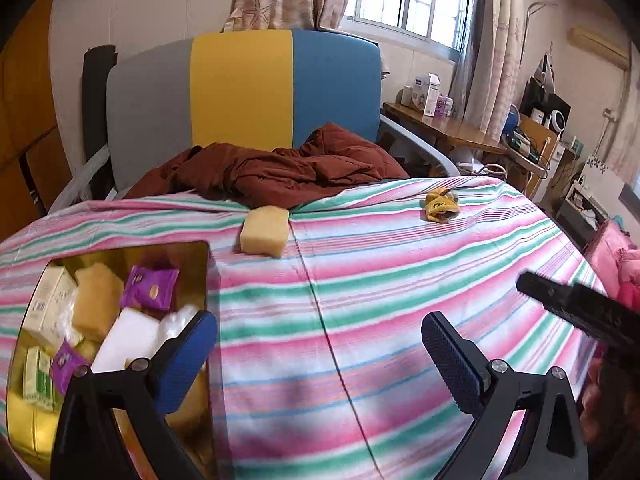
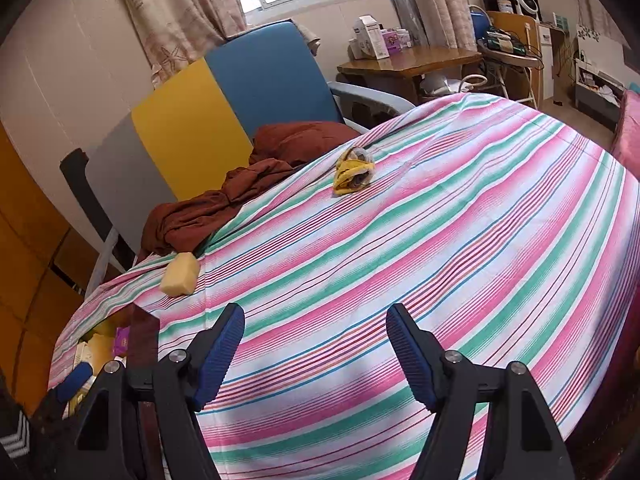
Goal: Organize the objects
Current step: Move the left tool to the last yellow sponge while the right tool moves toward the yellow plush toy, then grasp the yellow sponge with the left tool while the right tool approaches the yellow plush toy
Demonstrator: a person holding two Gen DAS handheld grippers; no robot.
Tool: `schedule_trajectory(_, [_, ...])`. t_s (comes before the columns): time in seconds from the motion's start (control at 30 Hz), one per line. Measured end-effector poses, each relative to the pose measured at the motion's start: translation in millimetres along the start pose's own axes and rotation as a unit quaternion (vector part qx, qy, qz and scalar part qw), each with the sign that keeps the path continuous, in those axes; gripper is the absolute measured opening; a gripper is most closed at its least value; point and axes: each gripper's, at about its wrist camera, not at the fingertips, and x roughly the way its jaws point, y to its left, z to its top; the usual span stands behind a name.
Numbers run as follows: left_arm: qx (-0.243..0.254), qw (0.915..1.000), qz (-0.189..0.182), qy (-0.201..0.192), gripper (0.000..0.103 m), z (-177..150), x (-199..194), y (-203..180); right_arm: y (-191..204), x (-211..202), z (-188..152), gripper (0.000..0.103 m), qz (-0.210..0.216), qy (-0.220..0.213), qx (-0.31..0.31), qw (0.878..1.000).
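A gold box (image 1: pixel 188 252) sits at the left on the striped tablecloth (image 1: pixel 400 280). It holds sponges, purple packets, a white block and small cartons. A yellow sponge (image 1: pixel 264 231) lies loose at the table's far edge; it also shows in the right wrist view (image 2: pixel 180 274). A crumpled yellow cloth (image 1: pixel 441 205) lies far right, also in the right wrist view (image 2: pixel 354 172). My left gripper (image 1: pixel 320 340) is open and empty, its left finger over the box. My right gripper (image 2: pixel 316 344) is open and empty above the cloth; its finger tip shows in the left view (image 1: pixel 560 300).
A grey, yellow and blue chair (image 1: pixel 240 88) stands behind the table with a rust-brown garment (image 1: pixel 280 168) piled on it and spilling onto the table edge. A wooden desk (image 1: pixel 448 128) with boxes stands at the back right, by the window.
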Motion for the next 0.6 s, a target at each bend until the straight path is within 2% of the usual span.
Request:
schedule_trajectory(0.23, [-0.001,0.9996,0.018,0.021,0.103,27,54,4,-13,20,-8,0.075,0.001,0.014,0.012,1.0])
schedule_trajectory(0.43, [-0.011,0.9981,0.053,0.029,0.103,58,107,14,-22,35,-13,0.075,0.002,0.008,0.009,1.0])
schedule_trajectory(0.6, [-0.001,0.9942,0.09,0.059,0.103,75,160,21,-31,46,-16,0.075,-0.008,0.015,0.018,1.0])
